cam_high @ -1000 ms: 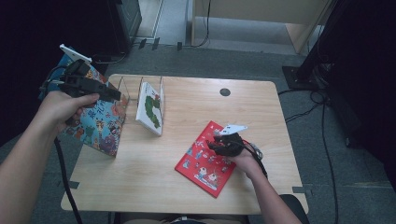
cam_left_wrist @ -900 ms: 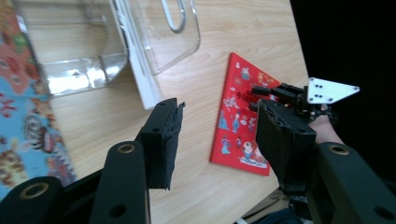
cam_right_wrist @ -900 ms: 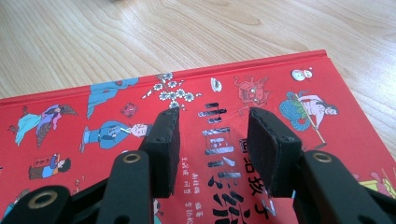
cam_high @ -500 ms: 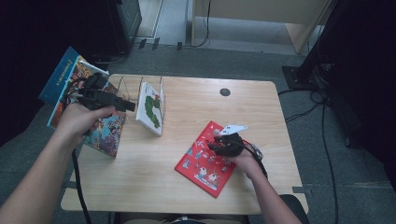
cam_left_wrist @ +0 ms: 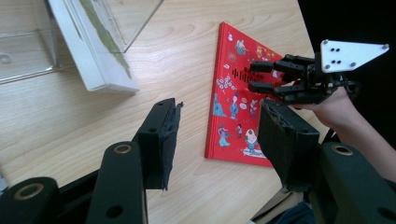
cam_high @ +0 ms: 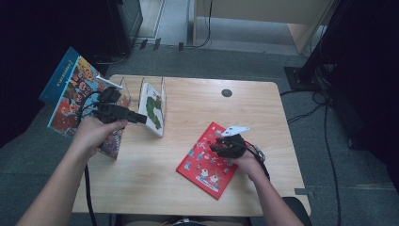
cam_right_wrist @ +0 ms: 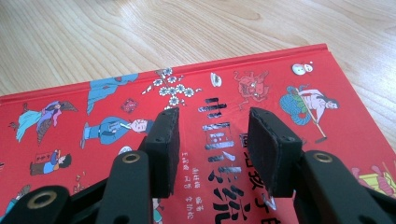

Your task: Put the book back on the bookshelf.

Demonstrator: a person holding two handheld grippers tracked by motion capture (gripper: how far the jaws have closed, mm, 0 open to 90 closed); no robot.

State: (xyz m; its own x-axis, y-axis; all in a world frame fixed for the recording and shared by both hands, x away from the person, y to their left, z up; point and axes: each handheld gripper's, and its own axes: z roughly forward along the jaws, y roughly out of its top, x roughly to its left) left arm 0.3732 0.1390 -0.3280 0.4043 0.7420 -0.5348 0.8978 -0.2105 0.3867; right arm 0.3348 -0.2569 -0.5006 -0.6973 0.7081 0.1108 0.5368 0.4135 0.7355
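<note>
Red book (cam_high: 208,160) flat on the wooden surface (cam_high: 263,113), cover up, near the right front. Stiff hardcover, glossy and likely slippery, thin, light. No room for a pad beneath while flat; best taken at an edge after sliding or tipping 1 side up. Right hand-held gripper (cam_high: 219,147) low over the cover, jaws half apart, gripping nothing. Left hand-held gripper (cam_high: 141,117) above the surface beside the clear rack (cam_high: 141,87), jaws apart, empty.

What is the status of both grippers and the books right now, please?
Left gripper open, nothing between. Right gripper open over red book, flat on table. White book in clear rack.
</note>
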